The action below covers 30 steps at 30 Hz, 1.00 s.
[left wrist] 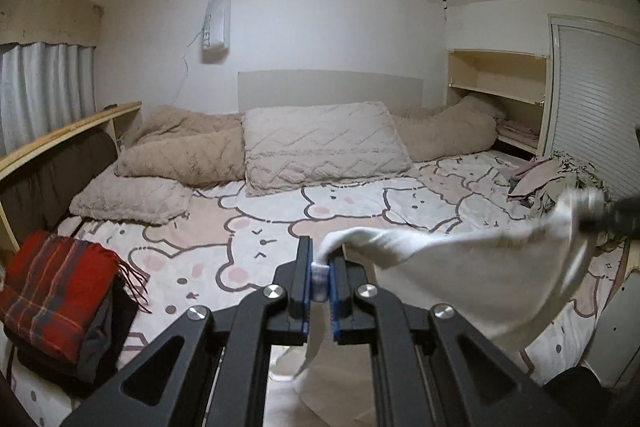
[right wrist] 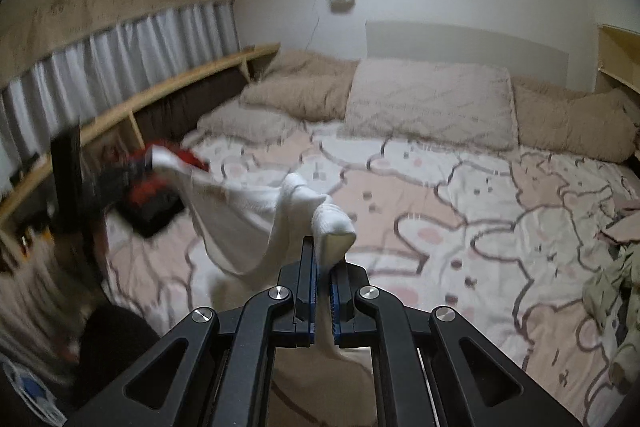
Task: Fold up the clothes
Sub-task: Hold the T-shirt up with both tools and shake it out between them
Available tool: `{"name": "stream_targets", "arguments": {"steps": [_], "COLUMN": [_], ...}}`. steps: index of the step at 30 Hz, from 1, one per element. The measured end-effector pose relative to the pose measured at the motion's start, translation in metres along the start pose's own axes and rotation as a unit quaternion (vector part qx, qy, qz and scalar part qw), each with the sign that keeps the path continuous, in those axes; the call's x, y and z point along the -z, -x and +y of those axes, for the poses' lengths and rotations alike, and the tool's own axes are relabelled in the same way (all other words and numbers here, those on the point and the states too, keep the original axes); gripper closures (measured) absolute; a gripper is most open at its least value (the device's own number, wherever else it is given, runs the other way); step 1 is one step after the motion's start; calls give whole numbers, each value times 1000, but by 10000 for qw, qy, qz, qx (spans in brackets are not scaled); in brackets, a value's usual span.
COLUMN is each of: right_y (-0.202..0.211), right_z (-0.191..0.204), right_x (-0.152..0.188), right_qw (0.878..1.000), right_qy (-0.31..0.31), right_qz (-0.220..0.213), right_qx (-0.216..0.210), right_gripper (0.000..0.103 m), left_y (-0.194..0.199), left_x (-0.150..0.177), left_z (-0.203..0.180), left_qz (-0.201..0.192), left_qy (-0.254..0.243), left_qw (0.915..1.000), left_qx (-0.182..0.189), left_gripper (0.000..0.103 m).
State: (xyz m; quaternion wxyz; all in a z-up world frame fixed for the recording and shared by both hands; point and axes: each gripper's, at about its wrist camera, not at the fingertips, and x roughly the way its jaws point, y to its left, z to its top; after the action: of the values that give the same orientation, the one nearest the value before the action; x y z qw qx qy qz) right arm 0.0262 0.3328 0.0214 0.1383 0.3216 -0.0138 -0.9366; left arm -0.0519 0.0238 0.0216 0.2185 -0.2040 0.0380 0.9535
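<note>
The left gripper (left wrist: pixel 320 277) pinches one corner of the white garment (left wrist: pixel 460 267), which stretches toward three o'clock to the right gripper (right wrist: pixel 324 275), clamped on another corner. Open bedsheet (left wrist: pixel 360 211) lies beneath; a folded stack (left wrist: pixel 52 299) sits at eight o'clock.

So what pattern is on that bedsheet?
Pink-and-white cartoon bears outlined in brown on the bedsheet; clearest in the left wrist view.
</note>
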Motion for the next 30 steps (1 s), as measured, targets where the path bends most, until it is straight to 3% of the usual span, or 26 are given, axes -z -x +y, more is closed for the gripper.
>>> {"name": "stream_targets", "arguments": {"steps": [4,9,10,13,19,22,25,30], "right_y": [-24,-48,-50,-50,-33,-37,-49,-80], "right_z": [14,27,31,41,55,78,104,128], "right_x": [38,76,82,97,98,98,104,120], "right_qw": [9977,9925,9916,9913,9962,9952,9844,9676], "right_qy": [421,241,225,198,-37,536,1365,2154], "right_qz": [494,1194,1270,1285,866,739,611,840], "right_qx": [204,-103,-90,179,68,365,930,1011], "right_gripper": [97,97,92,17,16,17,47,48], "left_y": [-17,-27,-28,-27,-17,-10,-2,7], "left_x": [-2,-11,-13,-20,-34,-36,-38,-38], "left_z": [-10,-18,-19,-21,-34,-42,-45,-50], "left_qz": [45,-13,-22,-41,-130,-187,-247,-316], "left_qy": [-8,86,106,179,76,-55,-114,-242], "left_qw": [10000,9999,9999,9998,9999,9997,9995,9991], "left_qx": [-77,-59,-46,12,76,120,155,144], "left_gripper": [96,96,96,96,96,95,96,96]}}
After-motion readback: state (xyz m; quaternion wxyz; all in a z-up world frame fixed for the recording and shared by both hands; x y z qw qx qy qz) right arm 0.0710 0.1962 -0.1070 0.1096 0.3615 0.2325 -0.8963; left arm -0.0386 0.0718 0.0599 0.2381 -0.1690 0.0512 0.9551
